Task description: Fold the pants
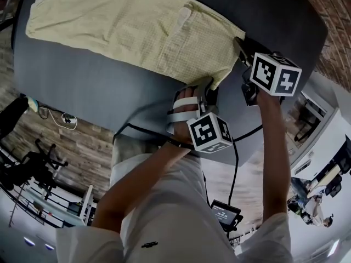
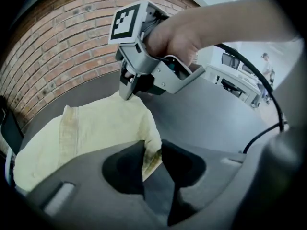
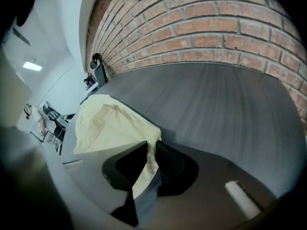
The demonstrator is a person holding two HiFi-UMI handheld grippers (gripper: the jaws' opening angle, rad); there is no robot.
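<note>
Pale yellow pants [image 1: 131, 26] lie flat across the dark grey table [image 1: 82, 92], legs stretching to the left in the head view. At the near right corner of the cloth, my left gripper [image 1: 211, 85] is shut on the pants' hem [image 2: 152, 157], with the fabric edge pinched between the black pads. My right gripper [image 1: 241, 51] grips the neighbouring corner a little farther right; its pads [image 3: 165, 164] clamp a fold of the yellow cloth [image 3: 110, 123]. In the left gripper view, the right gripper [image 2: 127, 92] touches the cloth's far corner [image 2: 96, 128].
A brick wall [image 3: 216, 28] runs behind the table's far side. The table's rounded near edge [image 1: 126, 127] is close to my body, with a black cable [image 1: 236, 152] hanging off it. A small screen [image 1: 225, 212] and gym equipment [image 1: 38, 158] sit on the floor below.
</note>
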